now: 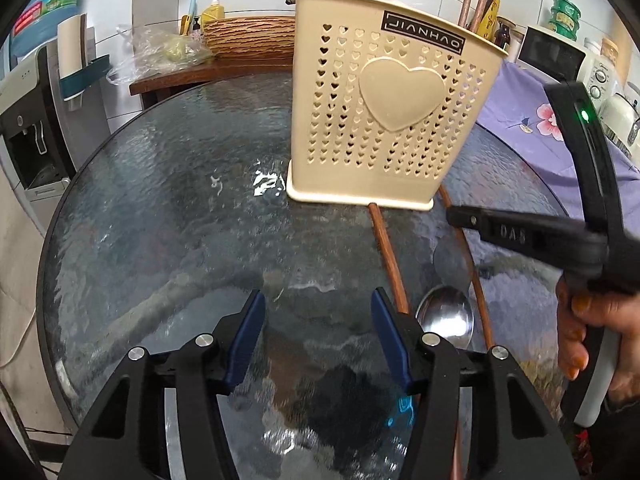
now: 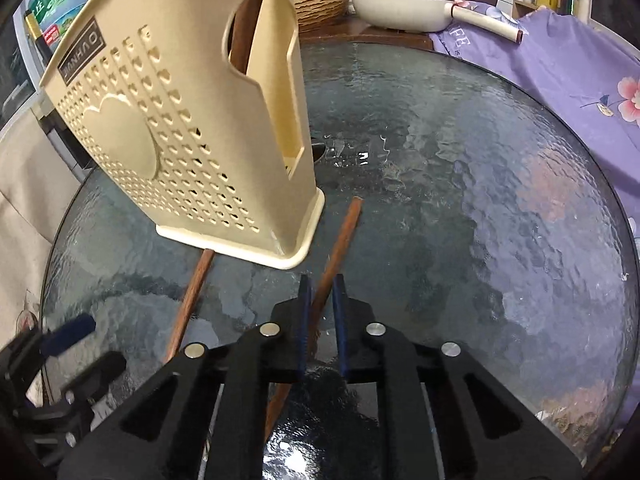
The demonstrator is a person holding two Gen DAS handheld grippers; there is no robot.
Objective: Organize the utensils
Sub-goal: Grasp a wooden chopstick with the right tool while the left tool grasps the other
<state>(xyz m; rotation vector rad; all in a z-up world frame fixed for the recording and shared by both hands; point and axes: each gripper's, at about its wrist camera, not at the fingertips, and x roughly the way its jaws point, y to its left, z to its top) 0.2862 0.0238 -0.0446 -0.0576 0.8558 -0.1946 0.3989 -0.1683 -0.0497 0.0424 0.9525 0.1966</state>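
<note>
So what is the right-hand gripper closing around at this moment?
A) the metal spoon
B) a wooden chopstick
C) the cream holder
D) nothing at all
B: in the right wrist view the right gripper has its blue pads nearly together around a wooden chopstick lying on the glass table, while the spoon lies by the open left gripper and the cream holder stands apart.

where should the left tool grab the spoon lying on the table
Grip the spoon at the neck just behind its bowl, coming straight down from above. It lies flat on the glass table between two chopsticks, its handle hidden beneath the left tool, so only a narrow top pinch fits.
</note>
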